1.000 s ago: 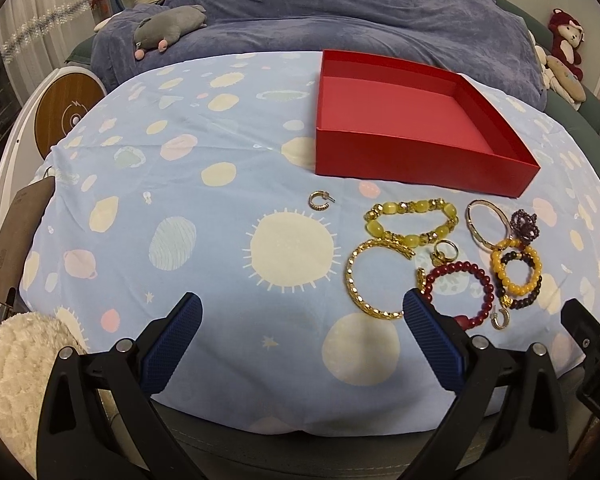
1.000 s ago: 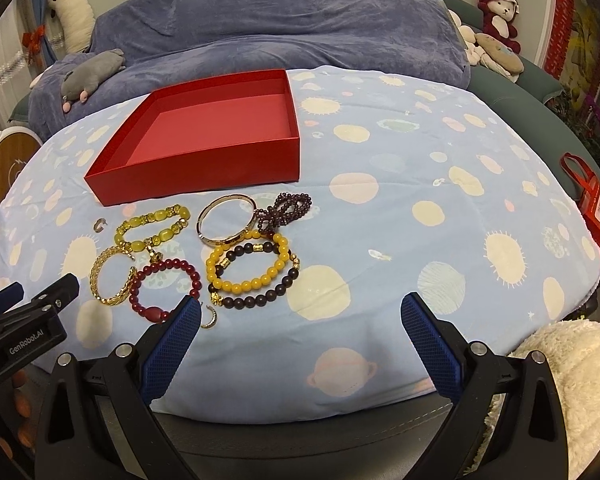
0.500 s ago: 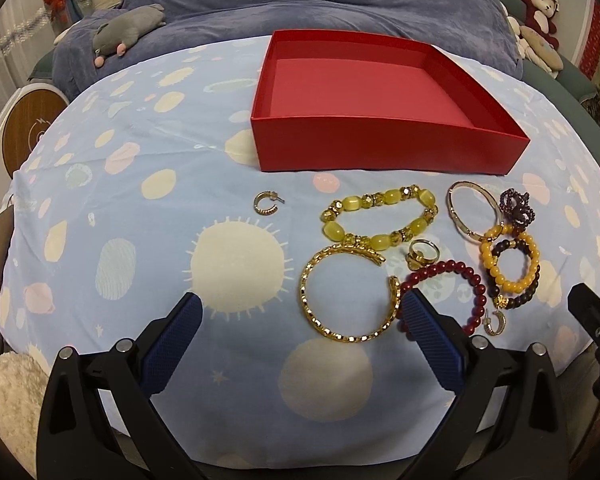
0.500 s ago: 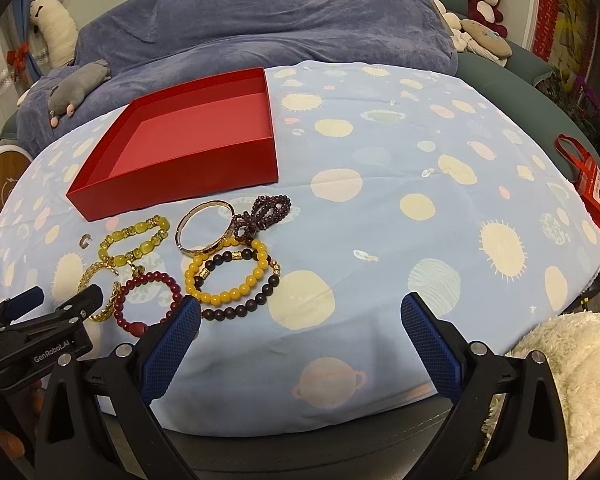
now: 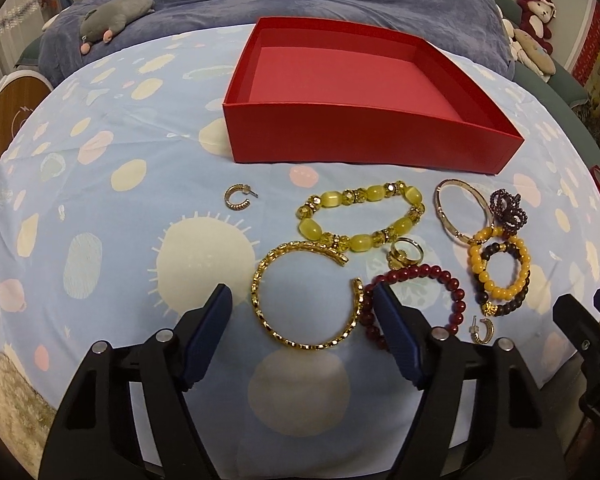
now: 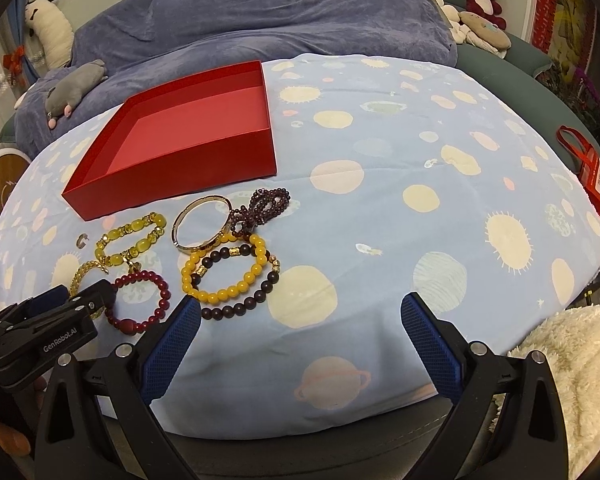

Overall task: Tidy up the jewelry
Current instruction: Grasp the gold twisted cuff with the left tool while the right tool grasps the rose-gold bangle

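Left gripper [image 5: 302, 304] over the gold open bangle [image 5: 306, 294], jaws just narrowed, nothing gripped yet.

My left jaws have just been closing and now straddle the bangle; pads stand apart from it, so it's released, not grasping. Right pad overlaps the dark red bead bracelet [image 5: 432, 280] in view; contact I can't tell. Ahead of that gripper: yellow stone bracelet [image 5: 360, 216], small gold ring [image 5: 406, 254], then the empty red box [image 5: 364, 148] further out on the planet-print cloth [image 5: 120, 216]. Ahead-left, one hoop earring [image 5: 236, 198]; to the right, a second earring [image 5: 482, 330], the yellow-and-dark bead pair [image 5: 500, 272], thin gold bangle [image 5: 458, 210], garnet strand [image 5: 508, 210]. My right gripper [image 6: 300, 316] hangs wide open over bare cloth, holding nothing, jewelry ahead-left of it.
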Demonstrator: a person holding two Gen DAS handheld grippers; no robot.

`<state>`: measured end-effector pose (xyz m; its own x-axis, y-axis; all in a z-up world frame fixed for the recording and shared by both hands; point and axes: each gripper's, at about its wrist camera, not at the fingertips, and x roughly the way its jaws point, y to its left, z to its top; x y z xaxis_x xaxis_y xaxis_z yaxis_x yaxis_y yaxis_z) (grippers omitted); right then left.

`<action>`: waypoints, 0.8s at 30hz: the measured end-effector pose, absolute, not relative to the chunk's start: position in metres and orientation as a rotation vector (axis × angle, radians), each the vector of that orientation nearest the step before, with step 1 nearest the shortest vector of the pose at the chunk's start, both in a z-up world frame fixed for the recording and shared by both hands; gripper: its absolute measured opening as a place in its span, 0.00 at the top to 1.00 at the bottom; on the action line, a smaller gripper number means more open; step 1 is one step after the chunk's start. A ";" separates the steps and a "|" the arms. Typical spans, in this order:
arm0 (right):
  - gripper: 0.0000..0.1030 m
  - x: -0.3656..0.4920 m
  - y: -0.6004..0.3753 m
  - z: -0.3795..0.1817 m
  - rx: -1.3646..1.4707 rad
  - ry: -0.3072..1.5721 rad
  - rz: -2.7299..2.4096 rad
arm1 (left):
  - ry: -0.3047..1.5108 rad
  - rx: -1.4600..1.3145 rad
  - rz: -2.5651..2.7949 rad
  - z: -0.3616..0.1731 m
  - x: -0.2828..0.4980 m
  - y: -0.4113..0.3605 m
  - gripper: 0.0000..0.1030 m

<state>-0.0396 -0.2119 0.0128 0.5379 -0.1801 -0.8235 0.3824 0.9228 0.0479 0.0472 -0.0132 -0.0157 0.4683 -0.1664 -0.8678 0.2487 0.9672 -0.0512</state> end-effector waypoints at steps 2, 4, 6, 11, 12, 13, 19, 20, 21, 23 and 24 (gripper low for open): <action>0.06 -0.039 -0.212 0.013 0.236 0.945 -0.336 | 1.039 0.057 -0.257 -0.013 0.046 -0.008 0.33; 0.06 -0.039 -0.212 0.013 0.236 0.945 -0.334 | 1.041 0.066 -0.248 -0.013 0.047 -0.007 0.33; 0.06 -0.039 -0.211 0.013 0.236 0.947 -0.332 | 1.043 0.078 -0.240 -0.016 0.047 -0.008 0.31; 0.06 -0.039 -0.211 0.012 0.235 0.945 -0.329 | 1.051 0.078 -0.234 -0.018 0.049 -0.008 0.33; 0.06 -0.039 -0.211 0.012 0.235 0.946 -0.329 | 1.043 0.097 -0.228 -0.019 0.048 -0.009 0.34; 0.06 -0.039 -0.210 0.012 0.235 0.948 -0.328 | 1.043 0.113 -0.223 -0.020 0.048 -0.012 0.34; 0.06 -0.038 -0.208 0.011 0.226 0.949 -0.323 | 1.032 0.095 -0.203 -0.018 0.048 -0.007 0.45; 0.06 -0.038 -0.208 0.011 0.225 0.950 -0.323 | 1.030 0.091 -0.200 -0.017 0.049 -0.005 0.47; 0.06 -0.038 -0.208 0.011 0.225 0.950 -0.321 | 1.030 0.086 -0.206 -0.017 0.049 -0.004 0.47; 0.06 -0.039 -0.208 0.012 0.225 0.949 -0.319 | 1.028 0.091 -0.202 -0.017 0.049 -0.004 0.47; 0.06 -0.039 -0.208 0.012 0.224 0.949 -0.320 | 1.027 0.091 -0.201 -0.017 0.048 -0.004 0.47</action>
<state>-0.0386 -0.2077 0.0117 0.5409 -0.1690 -0.8240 0.3636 0.9303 0.0479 0.0484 -0.0044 -0.0167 0.5011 -0.1237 -0.8565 0.2090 0.9777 -0.0189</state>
